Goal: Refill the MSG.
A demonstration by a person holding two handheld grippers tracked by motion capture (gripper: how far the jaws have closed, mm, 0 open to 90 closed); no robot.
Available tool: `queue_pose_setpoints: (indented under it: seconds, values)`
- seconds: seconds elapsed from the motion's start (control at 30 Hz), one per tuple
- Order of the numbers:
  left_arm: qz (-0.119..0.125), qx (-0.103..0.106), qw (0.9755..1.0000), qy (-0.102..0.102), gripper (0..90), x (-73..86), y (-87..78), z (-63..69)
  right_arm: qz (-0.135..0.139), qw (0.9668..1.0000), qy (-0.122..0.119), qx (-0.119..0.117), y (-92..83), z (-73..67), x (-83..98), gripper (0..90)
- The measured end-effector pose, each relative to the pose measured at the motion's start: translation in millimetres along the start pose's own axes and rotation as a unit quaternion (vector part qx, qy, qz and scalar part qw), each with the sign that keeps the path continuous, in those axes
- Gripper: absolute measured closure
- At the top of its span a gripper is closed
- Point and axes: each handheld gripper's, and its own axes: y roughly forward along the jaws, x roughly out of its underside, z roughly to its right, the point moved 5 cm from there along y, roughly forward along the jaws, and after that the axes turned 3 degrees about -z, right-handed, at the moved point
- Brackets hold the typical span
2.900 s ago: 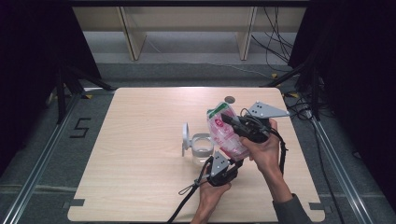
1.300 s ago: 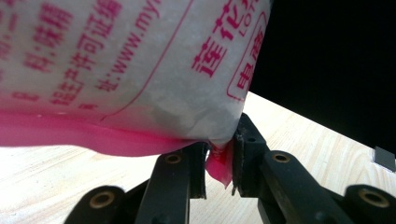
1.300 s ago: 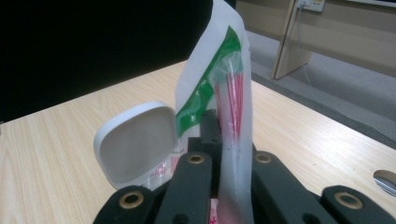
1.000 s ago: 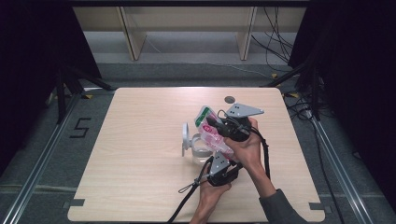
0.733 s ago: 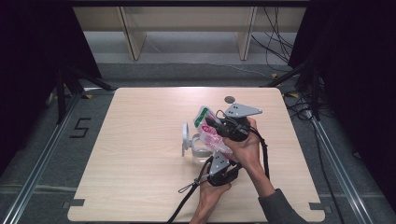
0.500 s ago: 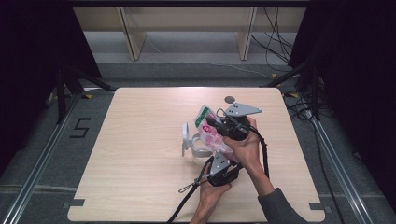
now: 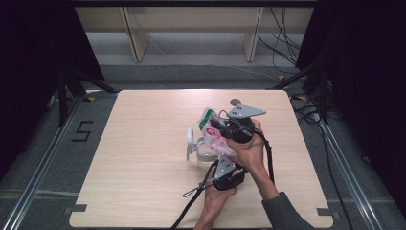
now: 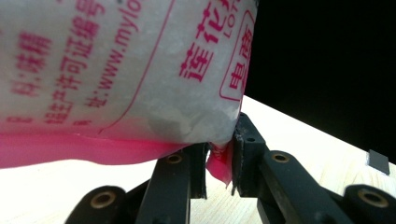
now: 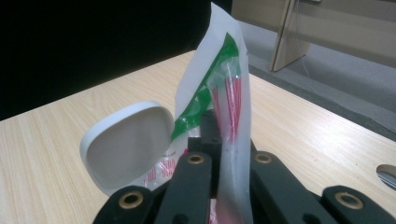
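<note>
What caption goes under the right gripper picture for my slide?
Right gripper pinching the top of a pink-and-green bag, beside a white flip lid.

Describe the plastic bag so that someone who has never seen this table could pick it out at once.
On the wooden table, look right of centre, where both hands meet. The plastic bag is stretched between the left gripper and the right gripper, tilted over a clear container with an open white lid. It alone is white with pink print and a green corner.

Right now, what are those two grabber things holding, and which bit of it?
Both hold one plastic bag of white powder. The left gripper pinches its pink bottom corner. The right gripper clamps the flat edge near its green-striped top.
</note>
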Motion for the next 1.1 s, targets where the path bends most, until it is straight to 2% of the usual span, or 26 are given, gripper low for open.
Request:
queue_pose_setpoints:
  seconds: [0.1, 0.17, 0.2, 0.23, 0.3, 0.37, 0.4, 0.43, 0.5, 0.53, 0.67, 0.77, 0.8, 0.87, 0.9, 0.97, 1.03, 1.07, 1.1]
  values:
    - [0.003, 0.0, 1.0, -0.002, 77.7, -0.2, 0.8, -0.7, 0.006, 1.0, 0.0, 0.006, 1.3, -0.7, -1.2, 90.0]
    - [0.005, 0.001, 1.0, -0.004, 77.7, -0.4, 1.0, -1.0, 0.004, 0.9999, -0.014, 0.008, 0.2, 0.6, -2.1, 90.0]
    - [0.004, 0.0, 1.0, -0.003, 77.7, -0.5, 1.1, -1.3, 0.01, 0.9997, -0.016, 0.014, 1.1, 0.8, -2.5, 90.0]
    - [0.005, 0.002, 1.0, -0.004, 77.7, -0.5, 1.1, -1.3, 0.005, 0.9998, -0.018, 0.012, 0.4, 0.8, -2.4, 90.0]
    - [-0.001, -0.005, 1.0, -0.003, 77.7, -0.2, 0.3, -2.2, 0.006, 0.9999, -0.012, 0.009, 1.0, -0.9, -2.7, 90.0]
    - [0.004, 0.003, 1.0, -0.001, 77.8, -0.6, 1.2, -3.0, 0.013, 0.9997, -0.018, 0.009, 2.0, -1.2, -3.7, 90.0]
    - [0.007, 0.001, 1.0, -0.003, 77.8, -1.0, 1.1, -2.8, 0.011, 0.9998, -0.011, 0.01, 1.7, -2.8, -3.6, 90.0]
    - [0.009, 0.003, 0.9999, -0.002, 77.8, -1.3, 1.6, -2.9, 0.006, 0.9997, -0.017, 0.013, 1.1, -2.6, -3.8, 90.0]
    - [0.011, 0.002, 0.9999, -0.003, 77.9, -1.2, 2.4, -3.2, 0.002, 0.9998, -0.013, 0.018, 1.4, -6.5, -3.8, 90.0]
    - [0.008, 0.001, 1.0, -0.002, 77.9, -0.8, 2.2, -3.7, 0.007, 0.9991, -0.033, 0.027, 2.0, -5.1, -5.5, 90.0]
    - [0.01, 0.002, 0.9999, -0.005, 77.9, -0.8, 2.3, -3.9, 0.007, 0.9992, -0.03, 0.025, 3.4, -5.2, -5.8, 90.0]
    - [0.016, 0.009, 0.9998, -0.01, 77.9, -1.2, 3.5, -4.3, 0.009, 0.9991, -0.032, 0.026, 3.6, -4.8, -6.2, 90.0]
    - [0.015, 0.007, 0.9998, -0.012, 77.9, -1.3, 3.5, -4.2, 0.013, 0.9993, -0.024, 0.024, 3.8, -6.2, -6.5, 90.0]
    - [0.017, 0.009, 0.9997, -0.012, 77.9, -1.8, 4.5, -3.7, 0.015, 0.9989, -0.028, 0.034, 4.0, -7.1, -7.5, 90.0]
    - [0.015, 0.01, 0.9998, -0.011, 77.9, -1.9, 4.4, -3.4, 0.004, 0.9991, -0.03, 0.032, 3.2, -8.2, -7.1, 90.0]
    - [0.022, 0.015, 0.9996, -0.012, 78.0, -2.6, 5.7, -3.3, 0.007, 0.9985, -0.041, 0.036, 4.8, -7.9, -7.9, 90.0]
    - [0.019, 0.011, 0.9997, -0.011, 78.0, -3.0, 5.3, -3.5, 0.004, 0.9985, -0.043, 0.032, 4.2, -7.4, -8.2, 90.0]
    - [0.019, 0.011, 0.9997, -0.012, 78.0, -3.5, 5.3, -2.9, 0.008, 0.9988, -0.036, 0.032, 4.7, -7.7, -8.4, 90.0]
    - [0.03, 0.018, 0.9993, -0.011, 78.0, -4.2, 7.3, -2.4, 0.005, 0.9987, -0.037, 0.033, 3.8, -7.1, -8.4, 90.0]
